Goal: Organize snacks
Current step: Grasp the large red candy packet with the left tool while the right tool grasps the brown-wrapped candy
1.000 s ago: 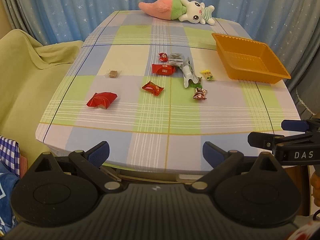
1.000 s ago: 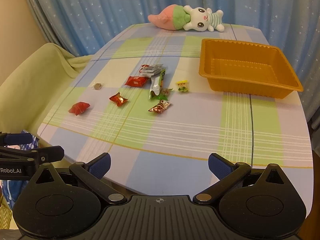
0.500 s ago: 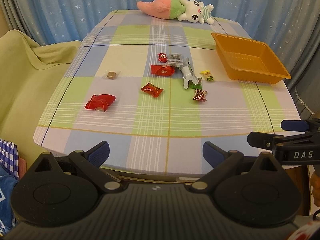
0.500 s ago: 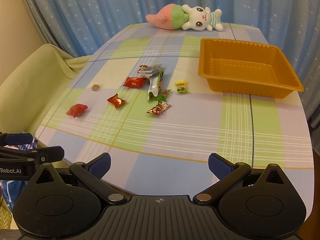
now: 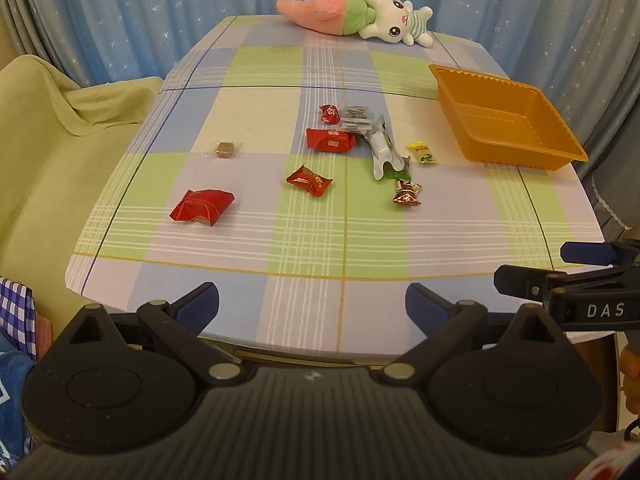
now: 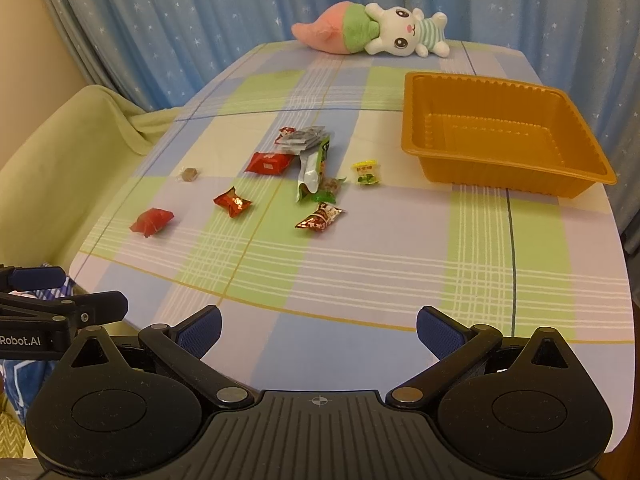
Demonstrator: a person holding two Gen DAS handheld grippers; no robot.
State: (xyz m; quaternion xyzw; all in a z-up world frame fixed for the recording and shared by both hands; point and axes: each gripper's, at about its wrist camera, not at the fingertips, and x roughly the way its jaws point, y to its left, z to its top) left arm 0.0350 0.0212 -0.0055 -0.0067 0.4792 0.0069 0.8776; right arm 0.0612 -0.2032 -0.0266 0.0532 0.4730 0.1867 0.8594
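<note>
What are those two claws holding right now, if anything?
Nothing. The left claw and right claw are both open and empty at the table's near edge, and the snacks lie untouched on the tablecloth.

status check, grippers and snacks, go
Left gripper open, empty, short of the table edge. Right gripper open, empty. Snacks loose on the cloth, orange tray empty. Nothing in the way.

Plush rabbit (image 5: 394, 28) before starry curtain (image 5: 120, 12)
</note>
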